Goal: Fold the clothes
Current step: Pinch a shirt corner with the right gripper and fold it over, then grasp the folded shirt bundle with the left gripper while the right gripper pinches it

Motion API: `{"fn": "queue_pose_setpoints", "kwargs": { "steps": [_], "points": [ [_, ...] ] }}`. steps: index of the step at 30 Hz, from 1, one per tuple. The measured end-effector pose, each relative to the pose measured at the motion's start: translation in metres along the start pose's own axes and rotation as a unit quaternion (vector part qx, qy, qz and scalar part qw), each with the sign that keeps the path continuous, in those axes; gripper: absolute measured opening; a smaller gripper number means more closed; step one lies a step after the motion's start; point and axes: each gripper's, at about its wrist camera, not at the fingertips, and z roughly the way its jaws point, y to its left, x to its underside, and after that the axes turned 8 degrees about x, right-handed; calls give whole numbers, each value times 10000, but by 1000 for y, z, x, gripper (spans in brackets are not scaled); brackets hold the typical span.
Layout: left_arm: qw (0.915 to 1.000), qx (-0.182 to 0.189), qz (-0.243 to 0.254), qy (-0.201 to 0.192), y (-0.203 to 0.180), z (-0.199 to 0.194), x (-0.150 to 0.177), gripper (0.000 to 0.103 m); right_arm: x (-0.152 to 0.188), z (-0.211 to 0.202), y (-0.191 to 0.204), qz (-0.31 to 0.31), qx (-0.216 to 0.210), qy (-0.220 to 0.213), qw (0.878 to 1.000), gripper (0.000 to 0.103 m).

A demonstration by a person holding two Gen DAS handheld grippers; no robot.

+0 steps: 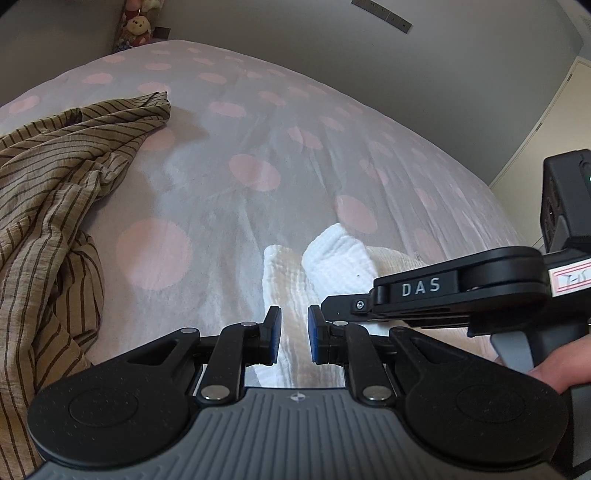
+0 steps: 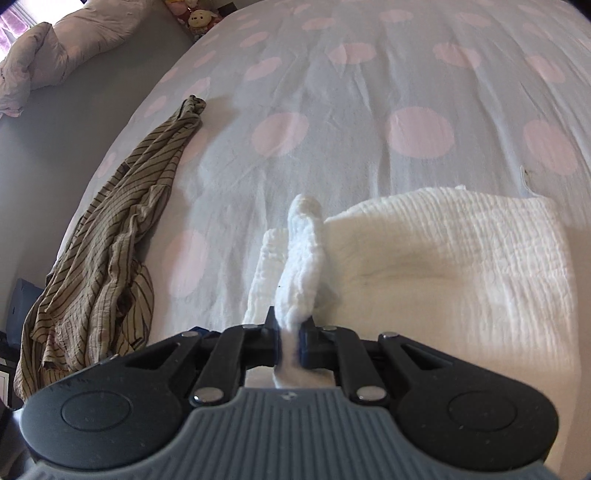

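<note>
- The right hand-held gripper (image 2: pixel 290 341) is clenched on a bunched ridge of the white crinkled garment (image 2: pixel 443 251), which rises between its blue-padded fingers (image 2: pixel 303 341) and runs forward from them.
- The left hand-held gripper (image 1: pixel 294 339) is released, its jaws standing apart with nothing between them, poised over the near edge of the same white garment (image 1: pixel 332 258).
- In the left wrist view, the right gripper's black body reaches in from the right, just beside the left one, with part of a hand (image 1: pixel 557 373) on its handle.
- The white garment lies folded and mostly flat on the bed (image 2: pixel 369 110), near the grippers, on a pale sheet with pink dots.
- A tan striped garment (image 2: pixel 110 240) lies crumpled to the left, apart from the white one.
- Stuffed toys (image 2: pixel 201 18) sit past the bed's far corner.
</note>
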Motion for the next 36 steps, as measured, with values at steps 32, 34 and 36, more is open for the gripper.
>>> {"fn": "queue_pose_setpoints", "kwargs": {
  "steps": [32,34,36],
  "points": [
    [9966,252,559,547,-39,-18,17,19,149,-135,-160,677,-231,-958,9928,66],
    [9965,202,553,601,-40,-16,18,19,154,-132,-152,640,-498,-973,9919,44],
    [9968,210,493,598,-40,-18,19,19,158,-136,-140,430,-630,-1121,9908,30]
  ]
}}
